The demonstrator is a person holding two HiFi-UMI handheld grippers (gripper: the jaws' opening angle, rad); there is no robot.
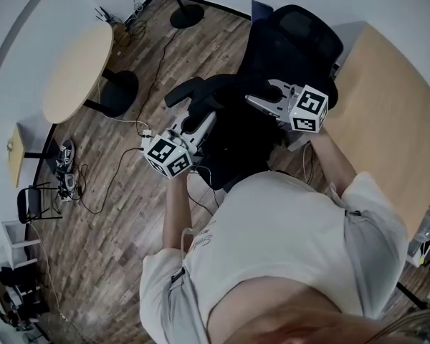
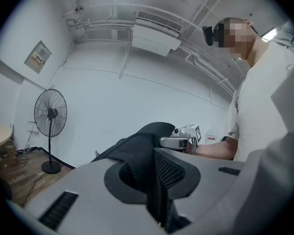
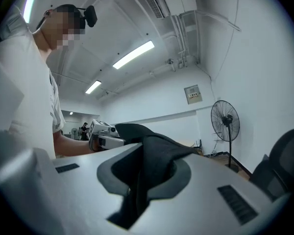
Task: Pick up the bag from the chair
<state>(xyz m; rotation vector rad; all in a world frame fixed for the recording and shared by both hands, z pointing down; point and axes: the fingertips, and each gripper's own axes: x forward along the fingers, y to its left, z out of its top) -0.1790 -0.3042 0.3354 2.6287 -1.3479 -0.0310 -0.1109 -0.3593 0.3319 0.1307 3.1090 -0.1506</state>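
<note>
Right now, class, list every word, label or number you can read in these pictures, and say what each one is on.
None can be read.
Wall notice: too small to read.
Shirt print: blurred and partly hidden.
Marker cubes: square patterns only, no words.

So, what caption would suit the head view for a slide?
Left gripper and right gripper hold a black fabric bag above a black office chair.
</note>
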